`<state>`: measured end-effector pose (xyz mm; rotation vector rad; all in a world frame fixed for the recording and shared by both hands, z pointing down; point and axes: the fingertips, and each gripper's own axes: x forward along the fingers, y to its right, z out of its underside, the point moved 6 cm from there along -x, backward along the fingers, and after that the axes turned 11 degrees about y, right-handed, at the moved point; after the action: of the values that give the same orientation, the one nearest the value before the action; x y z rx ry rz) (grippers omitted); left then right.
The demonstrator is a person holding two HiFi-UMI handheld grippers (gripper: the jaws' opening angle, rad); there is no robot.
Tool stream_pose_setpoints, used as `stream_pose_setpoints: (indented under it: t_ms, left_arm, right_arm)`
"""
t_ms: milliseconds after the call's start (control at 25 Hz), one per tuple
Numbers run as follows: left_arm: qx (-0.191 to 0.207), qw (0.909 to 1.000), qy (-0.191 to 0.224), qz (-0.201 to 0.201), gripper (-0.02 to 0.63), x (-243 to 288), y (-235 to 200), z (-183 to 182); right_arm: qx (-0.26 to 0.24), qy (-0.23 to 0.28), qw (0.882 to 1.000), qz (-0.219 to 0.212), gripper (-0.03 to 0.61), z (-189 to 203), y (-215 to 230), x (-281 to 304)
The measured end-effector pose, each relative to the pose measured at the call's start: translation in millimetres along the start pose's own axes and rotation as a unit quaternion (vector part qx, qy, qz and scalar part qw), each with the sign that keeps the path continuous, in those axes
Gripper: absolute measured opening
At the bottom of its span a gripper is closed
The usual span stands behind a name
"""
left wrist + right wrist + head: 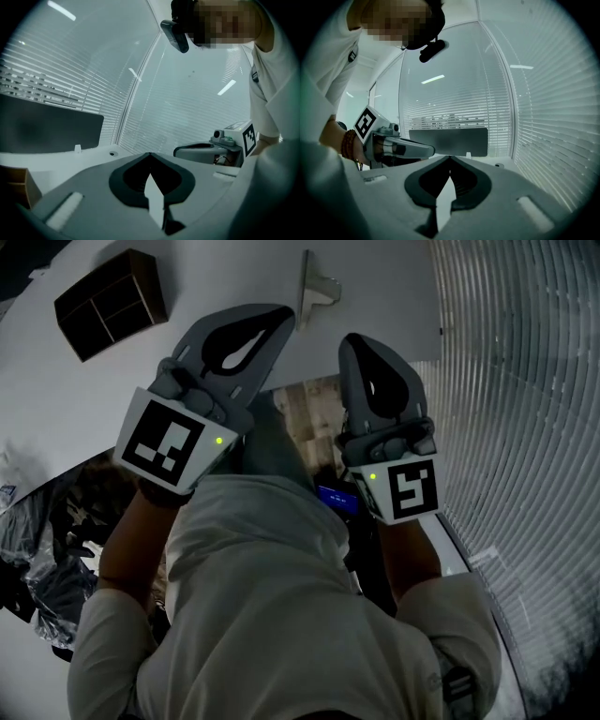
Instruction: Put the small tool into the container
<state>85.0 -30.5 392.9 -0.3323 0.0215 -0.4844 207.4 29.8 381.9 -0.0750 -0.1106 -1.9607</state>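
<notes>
A dark brown container (pixel 111 302) with square compartments lies on the white table (pixel 56 381) at the far left. A small pale bracket-like tool (pixel 316 287) stands near the table's far middle. My left gripper (pixel 279 313) is held up in front of the person's chest, shut and holding nothing, its tip over the table edge just left of the tool. My right gripper (pixel 360 341) hangs beside it, also shut with nothing in it, just off the table edge. The left gripper view shows its joined jaw tips (pixel 150 153) and the right gripper (pixel 211 150). The right gripper view shows its tips (pixel 450 157) and the left gripper (pixel 401 149).
Curved window blinds (pixel 525 381) fill the right side. Dark bags and clutter (pixel 37 540) lie at the lower left. A dark panel (pixel 447 140) stands upright at the table's far end. A dark device with a blue light (pixel 334 495) sits below the grippers.
</notes>
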Motion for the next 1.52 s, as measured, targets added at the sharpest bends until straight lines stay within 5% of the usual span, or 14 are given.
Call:
stream_pose_setpoints:
  t_ms: [1520]
  left_arm:
    - [-0.072, 0.9935, -0.087, -0.002, 0.003, 60.4, -43.5, 106.1]
  right_arm:
    - [0.108, -0.111, 0.988, 0.03, 0.033, 114.9, 63.6, 29.2]
